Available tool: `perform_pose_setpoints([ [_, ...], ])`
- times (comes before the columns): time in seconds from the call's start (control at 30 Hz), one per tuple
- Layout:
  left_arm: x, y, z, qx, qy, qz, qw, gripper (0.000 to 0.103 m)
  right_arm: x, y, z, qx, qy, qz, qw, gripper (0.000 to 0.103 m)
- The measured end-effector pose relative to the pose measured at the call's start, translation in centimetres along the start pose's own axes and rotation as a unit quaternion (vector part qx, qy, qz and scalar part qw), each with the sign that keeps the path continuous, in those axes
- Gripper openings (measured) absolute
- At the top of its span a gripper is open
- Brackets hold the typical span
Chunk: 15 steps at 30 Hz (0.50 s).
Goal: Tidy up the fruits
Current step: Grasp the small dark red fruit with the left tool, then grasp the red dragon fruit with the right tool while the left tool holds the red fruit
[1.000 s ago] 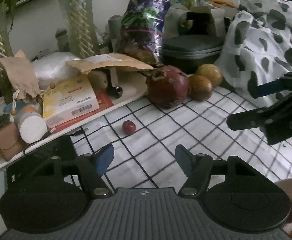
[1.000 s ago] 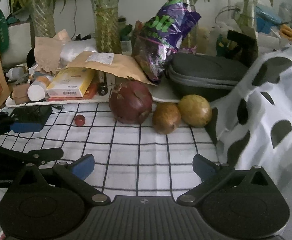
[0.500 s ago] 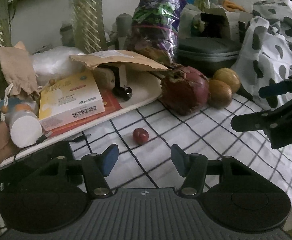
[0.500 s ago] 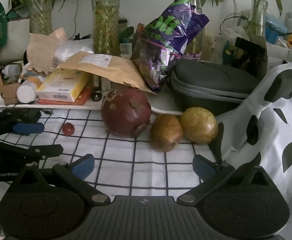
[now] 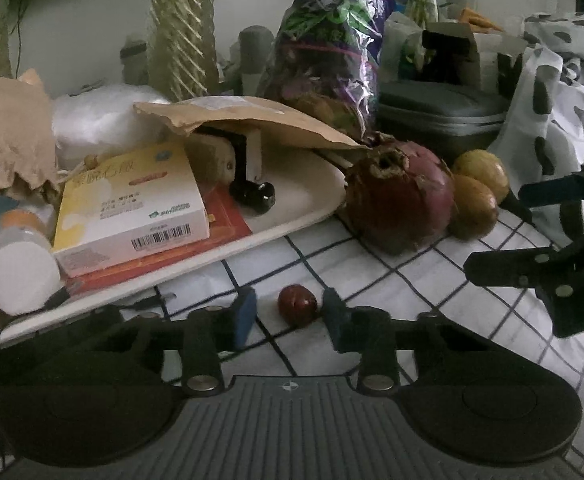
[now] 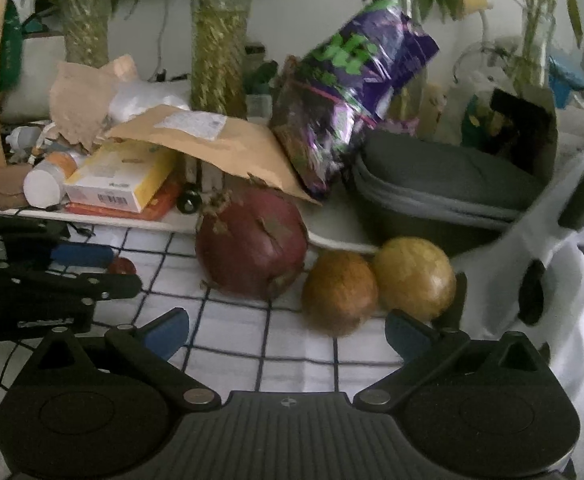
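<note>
Closing in, the left gripper (image 5: 287,316) is bracketing a small red fruit (image 5: 297,305), jaws parted, not yet gripping. The right gripper (image 6: 287,330) is hovering wide open; the large red fruit (image 6: 251,244) and two yellow fruits (image 6: 414,278) are lying unsorted.

both grippers, left gripper (image 5: 289,314) and right gripper (image 6: 287,330), were black with blue fingertip pads, silver screws, and perhaps ribbed grey housings.

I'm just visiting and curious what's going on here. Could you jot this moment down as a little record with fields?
surface: checkered cloth
left gripper: open, fingers either side of the small red fruit
right gripper: open, holding nothing, near the two yellow-brown fruits
largest fruit: dark red round fruit, beside the tray
</note>
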<state>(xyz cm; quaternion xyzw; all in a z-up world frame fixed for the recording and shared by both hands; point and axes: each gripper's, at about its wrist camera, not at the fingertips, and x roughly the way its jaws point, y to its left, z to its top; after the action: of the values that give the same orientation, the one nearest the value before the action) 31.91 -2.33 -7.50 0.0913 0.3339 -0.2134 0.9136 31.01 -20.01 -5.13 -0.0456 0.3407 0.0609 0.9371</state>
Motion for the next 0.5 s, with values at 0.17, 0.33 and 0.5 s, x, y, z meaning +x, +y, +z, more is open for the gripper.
perform_pose_setpoints([
  [0.17,-0.1,0.7,0.3,-0.015,0.006,-0.007,0.9998,0.02,0.4,0.8,0.3,-0.029,-0.02,-0.012,0.999,0.103],
  [0.33,-0.4,1.0,0.5,-0.019,0.007,-0.007,0.9998,0.02,0.9,1.9,0.7,-0.057,-0.036,-0.023,0.997,0.103],
  [0.5,-0.6,1.1,0.9,-0.017,0.005,-0.007,0.9998,0.02,1.6,2.8,0.9,-0.087,-0.048,-0.035,0.994,0.103],
])
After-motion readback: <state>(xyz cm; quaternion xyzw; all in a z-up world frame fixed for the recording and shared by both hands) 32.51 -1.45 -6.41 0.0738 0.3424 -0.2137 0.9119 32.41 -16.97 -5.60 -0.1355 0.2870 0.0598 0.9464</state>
